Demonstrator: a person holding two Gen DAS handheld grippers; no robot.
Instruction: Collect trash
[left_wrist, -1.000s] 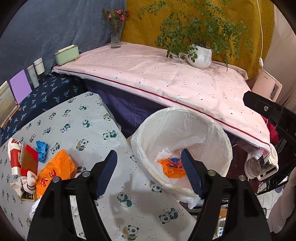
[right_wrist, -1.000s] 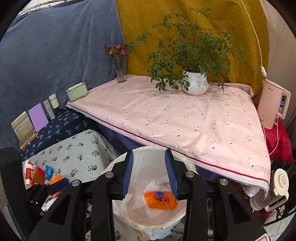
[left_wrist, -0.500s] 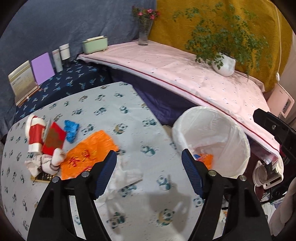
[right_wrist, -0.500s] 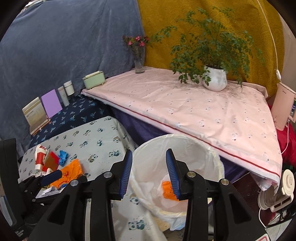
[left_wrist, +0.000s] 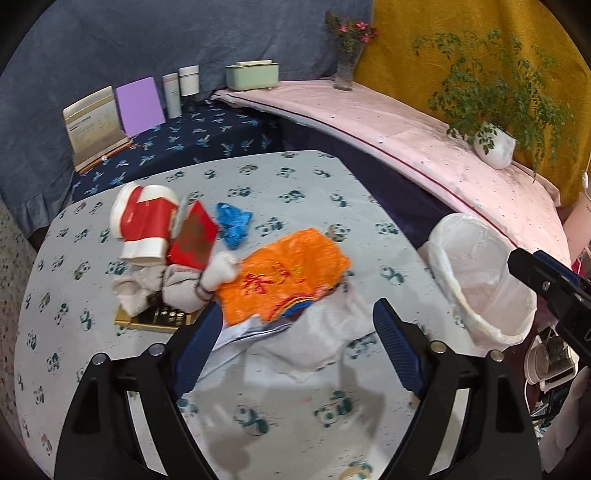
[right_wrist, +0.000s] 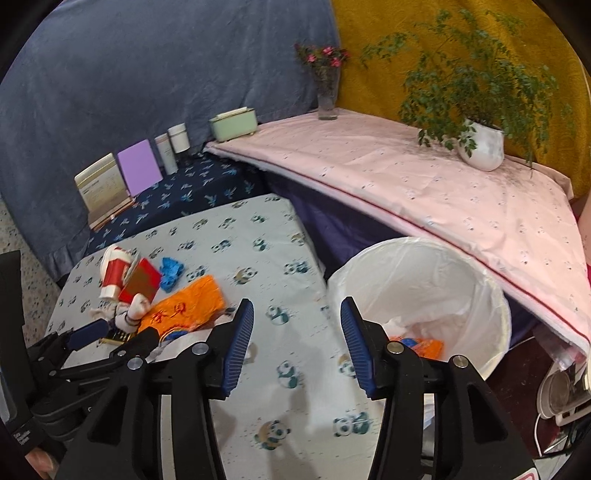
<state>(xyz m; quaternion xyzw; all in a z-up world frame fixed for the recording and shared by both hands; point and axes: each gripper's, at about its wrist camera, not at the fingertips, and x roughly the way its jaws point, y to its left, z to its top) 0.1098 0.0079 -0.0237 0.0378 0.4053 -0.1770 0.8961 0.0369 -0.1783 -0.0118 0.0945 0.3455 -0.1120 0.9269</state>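
Orange wrapper (left_wrist: 288, 273) lies just beyond the open, apparently empty left claw (left_wrist: 295, 347).

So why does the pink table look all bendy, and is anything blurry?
Left wrist view: the fisheye lens curves the pink-clothed table's edge, corners go black. Right wrist view: same curve, panda-print cloth near the fingers slightly smeared; soft gripper shadows fall there.

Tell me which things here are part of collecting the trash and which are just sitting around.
Part of the job:
- orange wrapper
- crumpled white paper
- blue scrap
- red-and-white cup
- lined bin

Just sitting around:
- potted plant
- flower vase
- green box
- purple card
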